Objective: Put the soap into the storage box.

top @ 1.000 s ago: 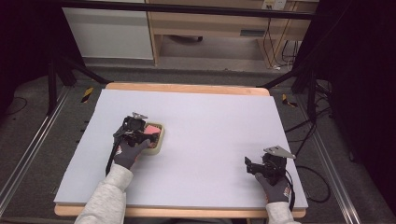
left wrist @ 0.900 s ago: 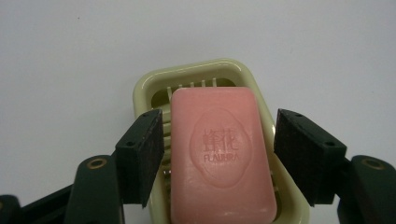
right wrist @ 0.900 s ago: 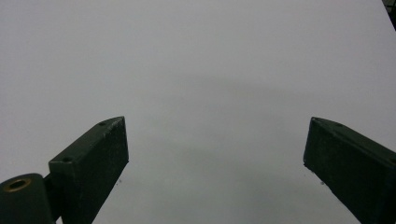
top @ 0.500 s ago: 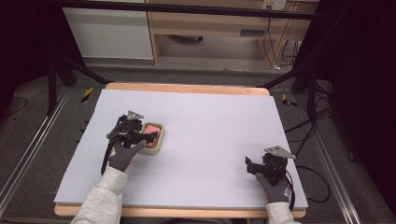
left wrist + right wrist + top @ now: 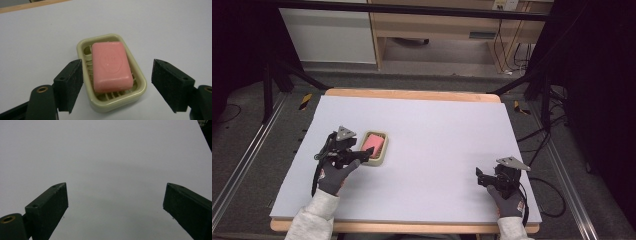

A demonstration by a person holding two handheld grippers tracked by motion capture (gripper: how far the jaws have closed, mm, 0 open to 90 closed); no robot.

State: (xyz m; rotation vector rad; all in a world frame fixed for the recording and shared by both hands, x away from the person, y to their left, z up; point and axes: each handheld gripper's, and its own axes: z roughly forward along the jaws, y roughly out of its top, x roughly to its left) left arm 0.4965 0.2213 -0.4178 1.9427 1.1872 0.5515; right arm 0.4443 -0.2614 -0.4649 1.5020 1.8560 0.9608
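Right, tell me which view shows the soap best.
The left gripper view: the pink soap lies close up in its dish, embossed top plain to see. The high view shows soap small, beside the left gripper. The right gripper view faces bare table.

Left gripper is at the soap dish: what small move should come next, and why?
Probably draw the left gripper back, clear of the dish. Its jaws have just been opening and now stand apart on either side of the dish, touching neither it nor the soap, which lies flat in the dish. The placing looks done.
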